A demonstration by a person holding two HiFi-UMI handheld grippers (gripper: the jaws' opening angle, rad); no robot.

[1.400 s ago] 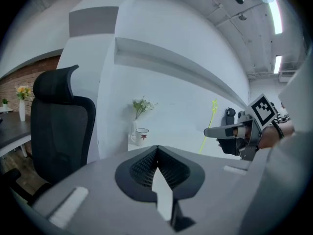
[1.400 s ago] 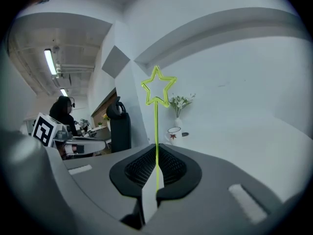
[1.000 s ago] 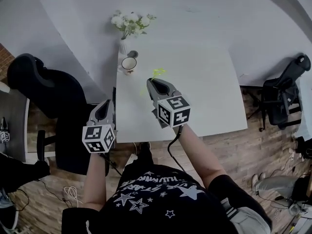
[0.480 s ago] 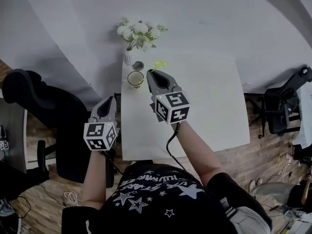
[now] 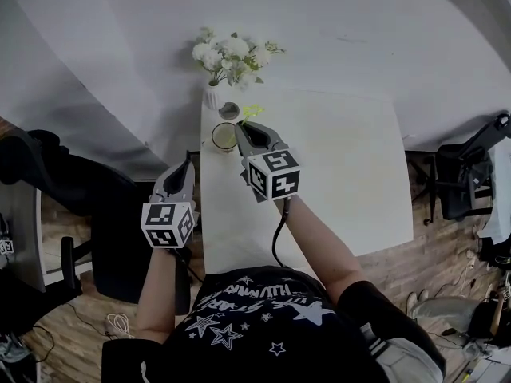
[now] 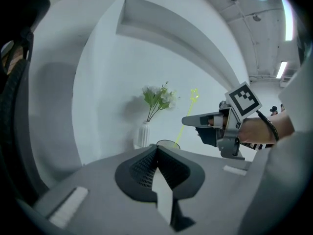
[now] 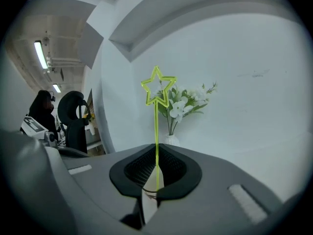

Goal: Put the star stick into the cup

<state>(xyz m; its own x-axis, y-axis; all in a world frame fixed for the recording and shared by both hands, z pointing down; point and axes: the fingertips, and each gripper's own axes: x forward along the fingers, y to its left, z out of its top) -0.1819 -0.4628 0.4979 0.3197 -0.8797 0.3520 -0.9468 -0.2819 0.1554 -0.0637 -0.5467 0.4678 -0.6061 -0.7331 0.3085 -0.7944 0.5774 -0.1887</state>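
Since a second ago my right gripper (image 5: 244,126) has crossed the table (image 5: 343,174) to upper centre, just right of the cup (image 5: 224,136). Its jaws are nearly closed, pinching the stick (image 7: 157,126) upright. The stick is not yet in the cup; lowering looks to be next. The left gripper (image 5: 185,170) is closed and empty.

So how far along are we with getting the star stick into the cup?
Done: the star stick is picked up, pinched upright in the right claw. In hand: that claw hovers by the cup, the stick's lower end near its rim; whether it is inside I cannot tell. To do: lower it in and release. The left claw is shut and empty.
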